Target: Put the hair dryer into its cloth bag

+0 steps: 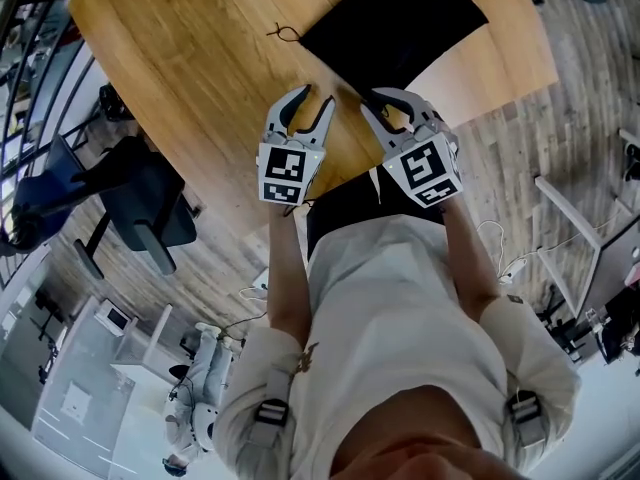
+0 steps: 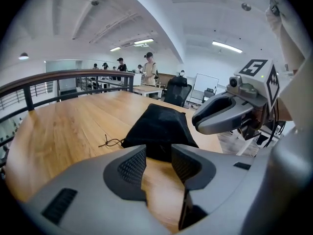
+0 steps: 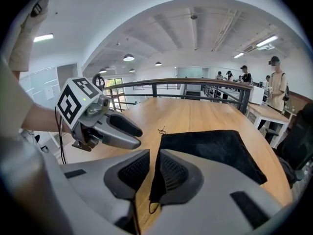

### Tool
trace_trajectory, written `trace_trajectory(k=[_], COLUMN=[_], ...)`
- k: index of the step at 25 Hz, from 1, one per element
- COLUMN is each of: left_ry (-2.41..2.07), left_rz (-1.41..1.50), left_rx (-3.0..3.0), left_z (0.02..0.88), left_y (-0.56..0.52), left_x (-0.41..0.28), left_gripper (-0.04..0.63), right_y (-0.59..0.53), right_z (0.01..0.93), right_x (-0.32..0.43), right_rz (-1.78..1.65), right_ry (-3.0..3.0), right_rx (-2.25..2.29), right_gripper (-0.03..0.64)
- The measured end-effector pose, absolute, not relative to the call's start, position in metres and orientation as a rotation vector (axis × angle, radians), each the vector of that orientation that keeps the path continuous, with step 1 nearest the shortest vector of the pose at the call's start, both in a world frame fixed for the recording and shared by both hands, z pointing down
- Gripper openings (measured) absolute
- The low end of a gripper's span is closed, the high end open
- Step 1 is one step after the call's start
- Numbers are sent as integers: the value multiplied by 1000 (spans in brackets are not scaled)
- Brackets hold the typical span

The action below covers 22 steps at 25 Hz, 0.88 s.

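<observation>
Two hand-held grey claws meet a flat black cloth drawstring bag (image 1: 400,18) on a pale wooden table (image 1: 170,48).

Left: a thin dark drawstring cord (image 1: 285,33) trails from the bag's far corner onto bare wood.

Next: the left gripper (image 2: 157,154) hangs over the table, just short of the bag. Its claw stands apart and empty, with only wood showing between the ribbed pads.

Centre: the bag lies toward the table's far right, its mouth hem turned to the left gripper. In the left gripper view it mounds upward, so something may already fill it, but this cannot be told. No hair dryer shows in any view.

Right: the right gripper (image 3: 154,158) straddles the near end of the mouth hem. Its claw is narrowly apart. The hem lies against one pad and a sliver of table shows beside the other, so the cloth is judged not clamped.

Handling: the bag is probably light, limp and apt to fold shut. Hold is best taken at the hem, one claw on each lip, to keep the mouth wide. A dryer would likely be rigid, heavier and smooth, and best gripped by its handle.
</observation>
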<state>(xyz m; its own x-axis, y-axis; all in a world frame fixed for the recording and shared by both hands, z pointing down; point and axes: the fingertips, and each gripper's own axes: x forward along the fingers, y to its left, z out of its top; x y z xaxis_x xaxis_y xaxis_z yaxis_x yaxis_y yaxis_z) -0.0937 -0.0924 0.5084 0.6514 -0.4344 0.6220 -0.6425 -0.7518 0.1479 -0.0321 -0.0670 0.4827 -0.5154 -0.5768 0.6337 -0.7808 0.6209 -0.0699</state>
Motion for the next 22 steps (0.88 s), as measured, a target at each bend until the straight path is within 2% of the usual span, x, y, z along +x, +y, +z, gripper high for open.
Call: trace_trajectory(k=[13, 22], left_ry=[-1003, -932], left_rz=[650, 656], left_rx=[2590, 2620], left_z=[434, 427], left_y=[-102, -83], left_x=[-115, -117], left_gripper=[30, 18], right_y=[-80, -67], right_z=[426, 412], right_x=[-30, -30], right_rz=[318, 330], right_ry=[-2303, -2306], right_rx=[1139, 1142], right_gripper=[23, 20])
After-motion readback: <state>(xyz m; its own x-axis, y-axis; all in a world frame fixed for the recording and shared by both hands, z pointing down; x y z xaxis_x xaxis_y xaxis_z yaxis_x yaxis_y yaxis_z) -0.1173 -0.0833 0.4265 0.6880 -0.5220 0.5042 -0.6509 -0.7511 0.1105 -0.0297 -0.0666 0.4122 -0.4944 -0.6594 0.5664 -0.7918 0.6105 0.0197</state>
